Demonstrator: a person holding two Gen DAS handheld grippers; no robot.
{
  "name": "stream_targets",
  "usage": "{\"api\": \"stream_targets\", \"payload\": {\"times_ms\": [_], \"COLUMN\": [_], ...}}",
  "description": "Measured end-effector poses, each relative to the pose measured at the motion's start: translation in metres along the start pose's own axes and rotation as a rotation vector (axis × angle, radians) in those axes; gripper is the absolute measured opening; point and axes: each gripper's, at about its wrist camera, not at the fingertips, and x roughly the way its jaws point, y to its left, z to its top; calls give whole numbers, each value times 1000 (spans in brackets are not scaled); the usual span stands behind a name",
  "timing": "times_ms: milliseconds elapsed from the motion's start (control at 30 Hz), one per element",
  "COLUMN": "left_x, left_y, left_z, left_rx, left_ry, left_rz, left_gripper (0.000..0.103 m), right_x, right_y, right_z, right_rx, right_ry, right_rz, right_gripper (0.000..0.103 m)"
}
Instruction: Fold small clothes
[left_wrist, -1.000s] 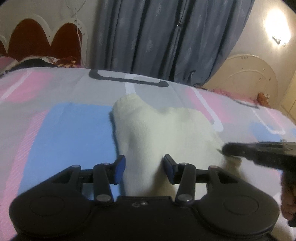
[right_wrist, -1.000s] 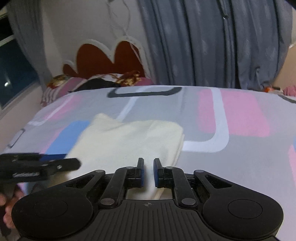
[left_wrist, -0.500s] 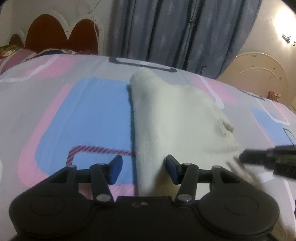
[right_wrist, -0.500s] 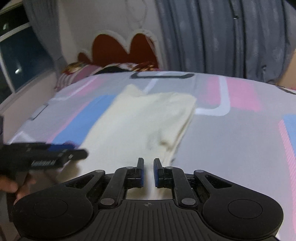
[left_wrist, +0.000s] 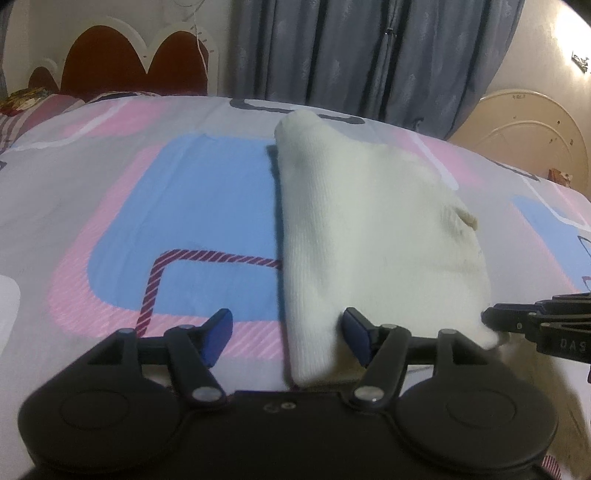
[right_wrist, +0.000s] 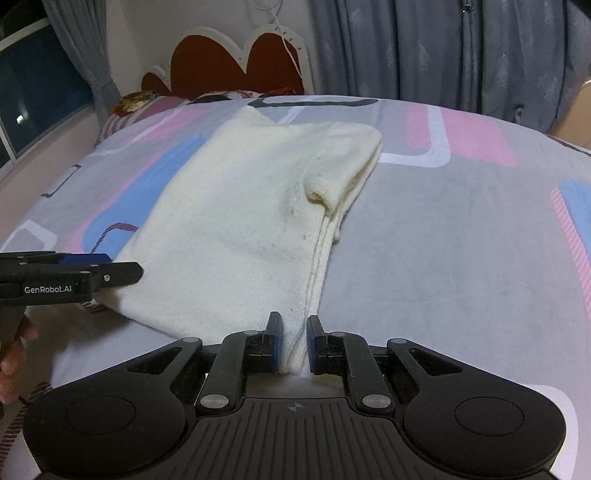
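Observation:
A cream knitted garment (left_wrist: 373, 229) lies folded lengthwise on the patterned bed sheet (left_wrist: 155, 206); it also shows in the right wrist view (right_wrist: 251, 229), with a short sleeve (right_wrist: 328, 188) folded over on top. My left gripper (left_wrist: 286, 334) is open, its jaws straddling the garment's near left corner. My right gripper (right_wrist: 293, 341) is shut on the garment's near right corner. Each gripper shows from the side in the other's view, the right one (left_wrist: 539, 328) and the left one (right_wrist: 74, 277).
The bed's red and white headboard (left_wrist: 122, 55) and pillows (right_wrist: 147, 103) are at the far end. Grey curtains (left_wrist: 369, 55) hang behind. A cream round board (left_wrist: 528, 133) stands at the far right. A window (right_wrist: 33, 92) is on the left.
Both grippers have drawn back toward the near end of the bed, and the garment has been pulled along and straightened with them. The right gripper stays shut, the left open.

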Motion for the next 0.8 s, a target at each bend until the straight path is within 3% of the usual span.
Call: {"api": "stream_targets", "payload": {"times_ms": [267,467,533,600,800], "left_x": [-5,-20,-41,-62,-100], "left_y": [-5,-20,-21,-24,-29], "left_z": [-5,-11,-16,-26,-71], "left_rx": [-22,6,0,3,-20], "left_ry": [12,44,25,-7,4], "left_rz": [19,72,56,48,17], "left_gripper": [65,63,61,69,70], "right_x": [0,-1,-16,-43,-90], "right_y": [10,22,24,28,43], "right_z": [-3,2,6,0,-48], "right_rx": [-42,-61,-20,4,24], "right_ry": [-3,62,72,15,13], "right_rz": [-47,-90,-110,-89,-88], "right_gripper": [12,12,12,12,12]}}
